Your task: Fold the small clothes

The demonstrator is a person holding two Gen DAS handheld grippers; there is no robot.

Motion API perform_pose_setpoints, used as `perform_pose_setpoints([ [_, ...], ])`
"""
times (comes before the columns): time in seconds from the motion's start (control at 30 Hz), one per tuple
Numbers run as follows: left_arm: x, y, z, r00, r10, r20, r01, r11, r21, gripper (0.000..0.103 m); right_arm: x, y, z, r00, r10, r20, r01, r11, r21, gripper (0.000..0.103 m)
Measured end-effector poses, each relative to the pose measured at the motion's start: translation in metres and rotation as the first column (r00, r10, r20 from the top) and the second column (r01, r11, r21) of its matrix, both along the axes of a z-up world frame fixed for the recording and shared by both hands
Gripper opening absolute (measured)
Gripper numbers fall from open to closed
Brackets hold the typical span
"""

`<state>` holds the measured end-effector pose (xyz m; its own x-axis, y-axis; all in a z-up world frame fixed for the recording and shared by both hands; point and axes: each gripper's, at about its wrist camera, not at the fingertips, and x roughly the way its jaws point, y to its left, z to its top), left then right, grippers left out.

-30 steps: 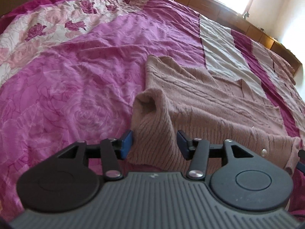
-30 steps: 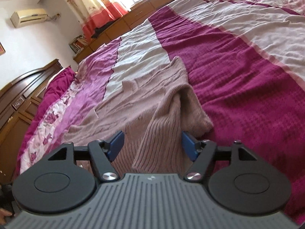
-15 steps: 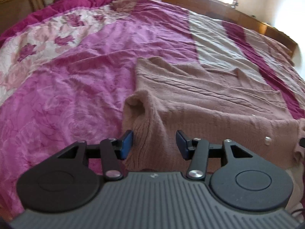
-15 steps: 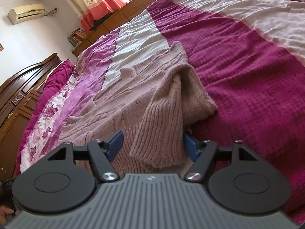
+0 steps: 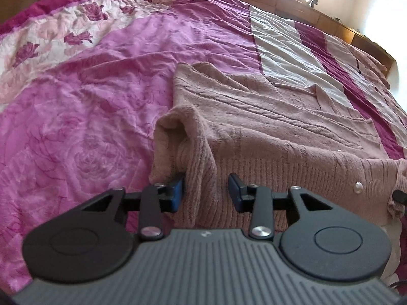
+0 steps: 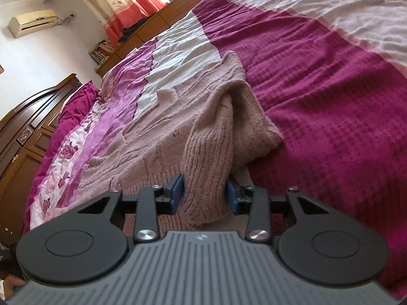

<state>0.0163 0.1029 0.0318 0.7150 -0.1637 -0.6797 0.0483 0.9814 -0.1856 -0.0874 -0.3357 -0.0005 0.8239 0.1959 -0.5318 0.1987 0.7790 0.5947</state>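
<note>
A dusty-pink knit sweater [image 5: 267,132] lies spread on the bed, with a metal snap button [image 5: 359,187] near its ribbed hem. Its near left corner is bunched into a ribbed fold [image 5: 201,167]. That fold hangs between the jaws of my left gripper [image 5: 206,190], which are closing. The left pad touches the fold and the right pad stands clear of it. In the right wrist view the same sweater [image 6: 157,137] ends in a ribbed sleeve cuff [image 6: 206,162]. My right gripper [image 6: 205,194] is closing on the cuff, both blue pads against the knit.
The bedspread [image 5: 76,127] is pink and magenta with a rose print and a white stripe. A dark wooden headboard [image 6: 33,117] stands at the left in the right wrist view. A wooden ledge [image 5: 279,2] runs under the window. A hand [image 6: 10,283] shows at the lower left corner.
Both pairs of jaws have narrowed around the ribbed fabric, the right pair far more. The cuff now fills the gap between the right pads. Neither hand has shifted much.
</note>
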Motion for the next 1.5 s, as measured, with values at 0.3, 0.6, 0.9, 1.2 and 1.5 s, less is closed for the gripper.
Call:
perform_pose_setpoints([
  [0.3,0.004,0.002,-0.004,1.0,-0.012,-0.013,0.012,1.0,-0.024,0.037,0.005,0.003,-0.002,1.0,0.016,-0.004,-0.016,1.0,-0.016,0.045],
  [0.6,0.003,0.016,-0.002,0.998,0.014,-0.053,-0.02,0.994,-0.107,0.024,0.0,0.004,0.01,0.999,0.037,0.032,-0.037,0.999,-0.004,0.02],
  [0.9,0.0,0.018,0.011,0.999,0.005,-0.035,-0.011,0.988,-0.155,0.011,0.001,-0.004,0.011,0.998,0.032,0.051,-0.037,0.995,0.096,0.019],
  [1.2,-0.004,0.027,0.046,1.0,0.003,0.008,0.0,0.949,-0.317,0.011,0.002,-0.013,0.036,0.984,0.04,0.171,-0.074,0.977,0.2,0.017],
  [1.5,-0.002,0.032,0.059,0.999,0.027,0.03,-0.013,0.921,-0.39,0.01,0.008,-0.02,0.056,0.971,0.027,0.239,-0.085,0.968,0.236,0.016],
])
